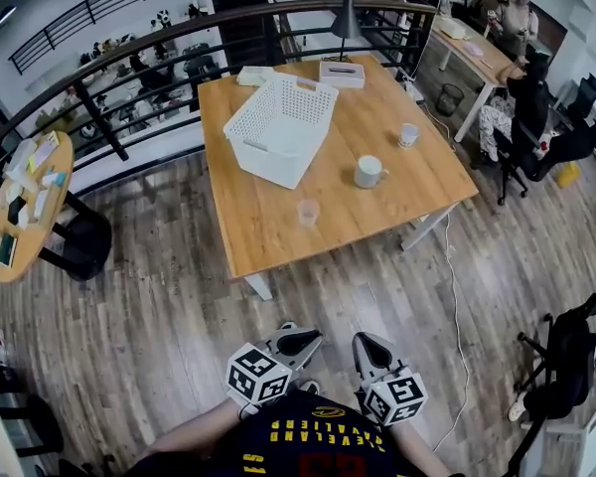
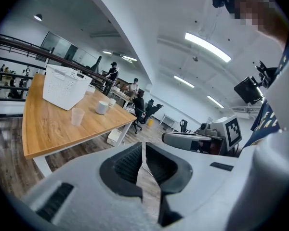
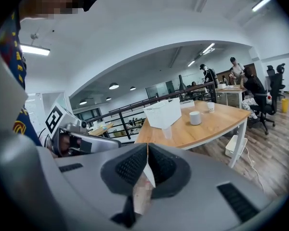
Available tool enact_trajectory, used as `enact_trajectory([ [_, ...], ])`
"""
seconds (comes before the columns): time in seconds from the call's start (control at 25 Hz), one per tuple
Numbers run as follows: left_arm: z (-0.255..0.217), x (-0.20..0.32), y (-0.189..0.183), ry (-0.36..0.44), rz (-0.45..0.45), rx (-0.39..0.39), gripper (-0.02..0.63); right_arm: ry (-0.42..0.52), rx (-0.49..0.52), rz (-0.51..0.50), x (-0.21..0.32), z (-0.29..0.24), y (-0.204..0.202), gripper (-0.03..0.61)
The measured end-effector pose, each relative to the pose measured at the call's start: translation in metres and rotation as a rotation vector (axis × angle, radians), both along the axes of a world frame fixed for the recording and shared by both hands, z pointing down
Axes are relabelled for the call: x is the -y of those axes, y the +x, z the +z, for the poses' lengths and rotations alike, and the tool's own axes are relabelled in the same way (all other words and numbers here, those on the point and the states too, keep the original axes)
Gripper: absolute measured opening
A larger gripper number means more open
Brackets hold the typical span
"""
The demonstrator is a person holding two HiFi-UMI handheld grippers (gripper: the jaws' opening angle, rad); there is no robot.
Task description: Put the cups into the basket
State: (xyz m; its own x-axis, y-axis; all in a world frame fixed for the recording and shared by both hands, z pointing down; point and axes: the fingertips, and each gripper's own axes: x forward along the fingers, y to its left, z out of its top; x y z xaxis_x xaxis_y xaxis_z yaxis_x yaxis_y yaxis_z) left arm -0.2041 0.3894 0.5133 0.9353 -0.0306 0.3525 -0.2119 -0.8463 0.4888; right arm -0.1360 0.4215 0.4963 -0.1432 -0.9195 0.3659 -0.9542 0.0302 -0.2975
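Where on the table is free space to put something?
Free: the near left corner of the table, in front of the basket and left of the clear cup; and right of the mug. The far edge by the tissue box is crowded.

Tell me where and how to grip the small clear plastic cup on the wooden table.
Probably pinch the small clear plastic cup across its side wall, below the rim, coming from the near edge of the wooden table. It stands upright, has no handle, and nothing stands between it and that edge.
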Motion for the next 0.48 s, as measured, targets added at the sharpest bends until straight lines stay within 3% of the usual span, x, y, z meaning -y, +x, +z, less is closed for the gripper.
enact_trajectory([
  [0.12,0.001,0.033,0.012,0.031,-0.006,0.015,0.025,-0.011,0.002,0.008,0.028,0.0,0.011,0.015],
  [0.28,-0.001,0.076,0.021,0.048,-0.01,0.019,0.141,-0.008,-0.007,0.013,0.065,-0.005,0.02,0.015],
  [0.4,-0.006,0.097,0.03,0.032,0.026,-0.019,0.14,-0.002,-0.007,0.014,0.092,-0.01,0.027,0.015],
  [0.48,-0.012,0.112,0.035,0.082,0.042,-0.039,0.116,0.01,-0.008,0.019,0.11,-0.014,0.031,0.015],
])
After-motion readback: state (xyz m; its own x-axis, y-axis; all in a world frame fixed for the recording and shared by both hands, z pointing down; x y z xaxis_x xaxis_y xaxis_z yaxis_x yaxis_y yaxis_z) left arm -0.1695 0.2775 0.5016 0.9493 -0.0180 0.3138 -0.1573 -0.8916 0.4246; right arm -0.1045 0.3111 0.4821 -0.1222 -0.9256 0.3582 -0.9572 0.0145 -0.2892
